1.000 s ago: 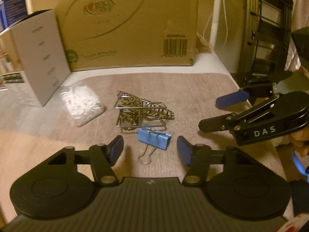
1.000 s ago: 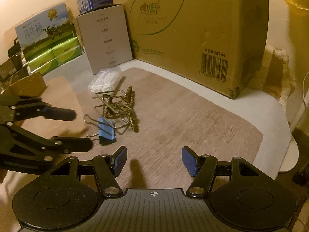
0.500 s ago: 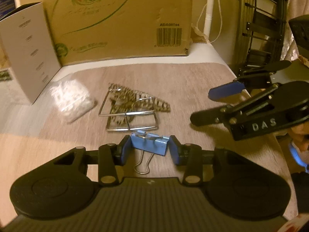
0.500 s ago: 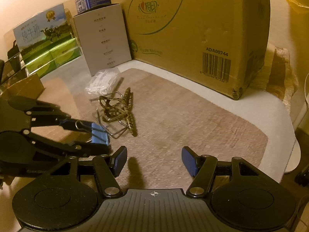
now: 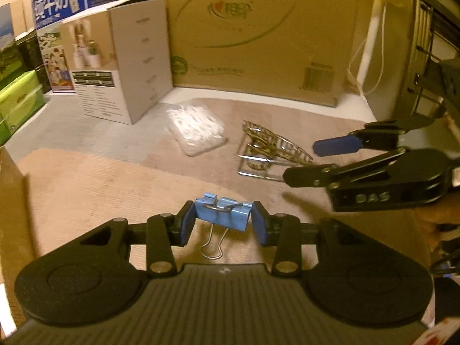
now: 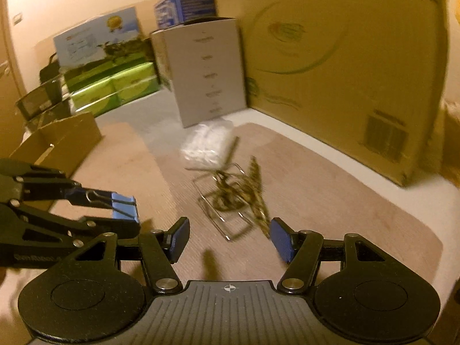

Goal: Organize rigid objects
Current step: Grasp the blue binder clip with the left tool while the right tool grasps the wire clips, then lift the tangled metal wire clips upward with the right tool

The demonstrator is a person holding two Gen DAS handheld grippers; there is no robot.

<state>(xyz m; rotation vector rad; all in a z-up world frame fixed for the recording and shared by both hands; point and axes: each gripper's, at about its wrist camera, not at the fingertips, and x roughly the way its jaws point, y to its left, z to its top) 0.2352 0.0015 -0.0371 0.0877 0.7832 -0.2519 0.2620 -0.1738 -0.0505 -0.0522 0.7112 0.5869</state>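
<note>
Blue clip gripped over the mat

A big cardboard box fills the top of the frame above the mat. At lower centre, the left gripper clamps the blue binder clip; the right gripper is spread apart, holding nothing.

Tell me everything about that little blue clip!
The blue clip is a small binder clip with a painted metal body and silver wire handles. One handle hangs down in a loop; the other lies folded over the top. The left gripper pinches its two ends between blue pads, and it looks lifted off the mat.
</note>
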